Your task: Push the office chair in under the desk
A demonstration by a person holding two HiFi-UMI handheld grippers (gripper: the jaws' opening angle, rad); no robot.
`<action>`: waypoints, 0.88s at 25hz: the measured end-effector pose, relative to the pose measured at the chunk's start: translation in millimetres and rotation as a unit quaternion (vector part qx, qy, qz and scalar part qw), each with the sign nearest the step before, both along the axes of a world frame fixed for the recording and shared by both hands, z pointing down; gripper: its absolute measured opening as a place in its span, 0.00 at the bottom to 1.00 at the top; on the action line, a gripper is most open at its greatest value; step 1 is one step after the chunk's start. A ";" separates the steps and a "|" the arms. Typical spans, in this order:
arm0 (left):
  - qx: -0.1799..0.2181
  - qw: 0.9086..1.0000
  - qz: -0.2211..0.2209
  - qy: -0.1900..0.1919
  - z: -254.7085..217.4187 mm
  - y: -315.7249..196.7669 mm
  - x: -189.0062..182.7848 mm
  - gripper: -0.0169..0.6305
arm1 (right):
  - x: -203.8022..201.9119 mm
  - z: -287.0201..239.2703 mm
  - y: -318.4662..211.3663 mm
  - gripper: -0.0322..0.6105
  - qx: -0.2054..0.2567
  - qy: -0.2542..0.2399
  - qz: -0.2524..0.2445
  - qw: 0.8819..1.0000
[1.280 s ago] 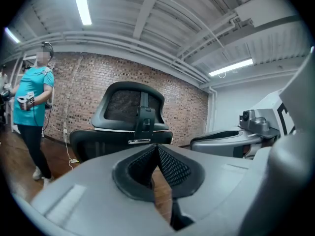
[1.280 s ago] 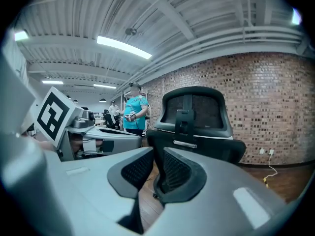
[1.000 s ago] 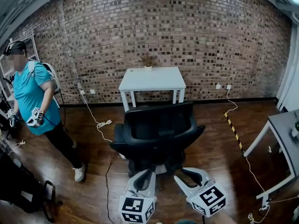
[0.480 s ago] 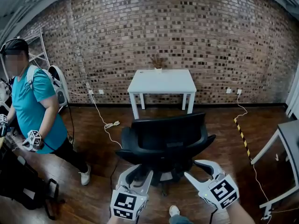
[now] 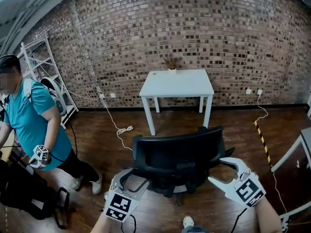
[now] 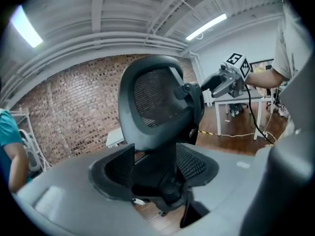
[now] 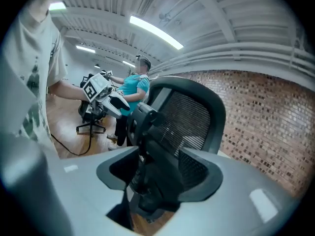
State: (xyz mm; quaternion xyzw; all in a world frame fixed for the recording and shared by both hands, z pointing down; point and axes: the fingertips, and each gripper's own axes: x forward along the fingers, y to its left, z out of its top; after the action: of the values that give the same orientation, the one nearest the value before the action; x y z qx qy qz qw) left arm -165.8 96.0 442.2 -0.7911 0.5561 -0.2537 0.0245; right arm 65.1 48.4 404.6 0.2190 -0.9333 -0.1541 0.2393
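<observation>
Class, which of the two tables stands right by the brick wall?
The white four-legged desk, straight beyond the black mesh office chair; the grey table sits at the right edge.

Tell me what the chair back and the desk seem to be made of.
Chair back: black mesh, the open weave showing in both gripper views, set in a smooth dark frame, probably plastic. Desk: white, matte, with a flat top and square legs; painted wood or laminate, I cannot tell which.
</observation>
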 end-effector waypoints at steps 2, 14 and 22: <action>-0.015 0.999 0.011 -0.027 2.7 -6.1 -8.3 0.45 | 6.5 -0.5 -11.6 0.43 0.005 0.018 0.001 1.000; -0.110 0.980 0.068 -0.153 52.0 -31.6 -40.4 0.53 | 54.0 41.7 -78.3 0.52 0.007 0.154 -0.011 0.988; -0.123 0.972 0.065 -0.192 66.8 -54.8 -37.8 0.53 | 51.8 80.4 -104.4 0.52 0.002 0.214 -0.048 0.976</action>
State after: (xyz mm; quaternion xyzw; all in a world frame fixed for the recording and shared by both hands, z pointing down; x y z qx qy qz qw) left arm -203.5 41.1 509.0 -0.7589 0.4532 -0.4651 0.0496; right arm 116.9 -56.0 485.0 0.1359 -0.8696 -0.2105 0.4256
